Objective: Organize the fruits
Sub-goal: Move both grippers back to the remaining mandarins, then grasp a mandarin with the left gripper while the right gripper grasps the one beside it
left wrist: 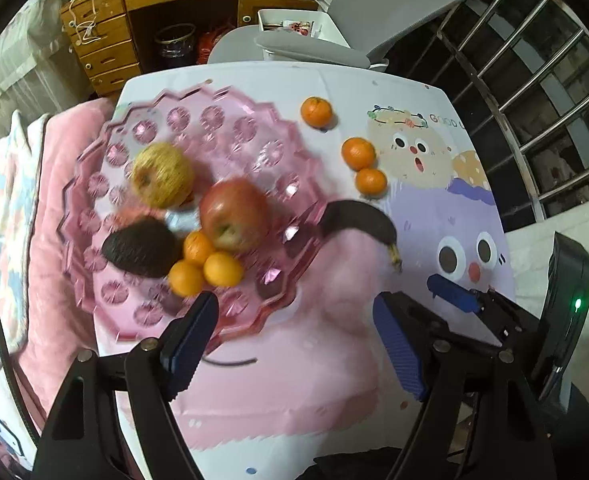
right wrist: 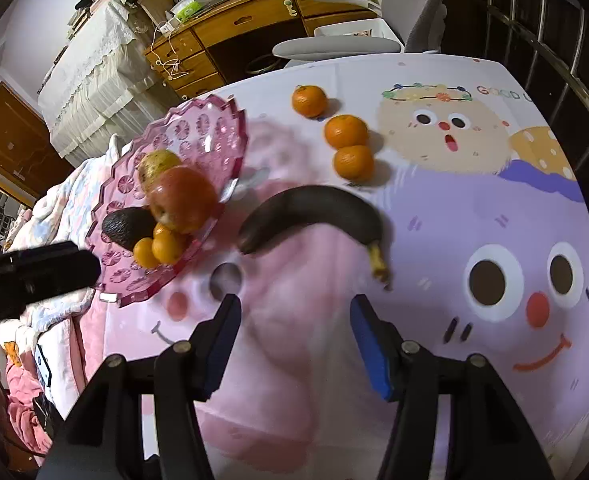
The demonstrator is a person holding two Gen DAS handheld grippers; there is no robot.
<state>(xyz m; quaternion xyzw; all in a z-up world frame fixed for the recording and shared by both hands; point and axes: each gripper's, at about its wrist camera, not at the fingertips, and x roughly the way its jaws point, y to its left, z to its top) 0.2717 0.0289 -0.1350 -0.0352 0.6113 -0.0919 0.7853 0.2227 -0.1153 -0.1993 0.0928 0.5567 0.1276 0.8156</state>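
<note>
A pink glass fruit plate (left wrist: 230, 120) (right wrist: 210, 128) holds a yellow apple (left wrist: 162, 180), a red apple (left wrist: 234, 216) (right wrist: 182, 200), an avocado (left wrist: 140, 250) (right wrist: 124, 226) and three small oranges (left wrist: 204, 266) (right wrist: 160, 246). A blackened banana (left wrist: 358, 220) (right wrist: 314, 210) lies on the tablecloth right of the plate. Three oranges (left wrist: 358, 154) (right wrist: 346, 132) lie on the cloth beyond it. My left gripper (left wrist: 294, 332) is open and empty, by the plate's near rim. My right gripper (right wrist: 294, 336) is open and empty, just in front of the banana; it also shows in the left wrist view (left wrist: 458, 300).
The table carries a cartoon-print cloth (right wrist: 494, 208). A pink blanket and bedding (left wrist: 50, 216) lie at the left edge. A grey chair (left wrist: 374, 12) and a wooden desk (left wrist: 154, 8) stand behind the table. Metal railings (left wrist: 542, 80) are at the right.
</note>
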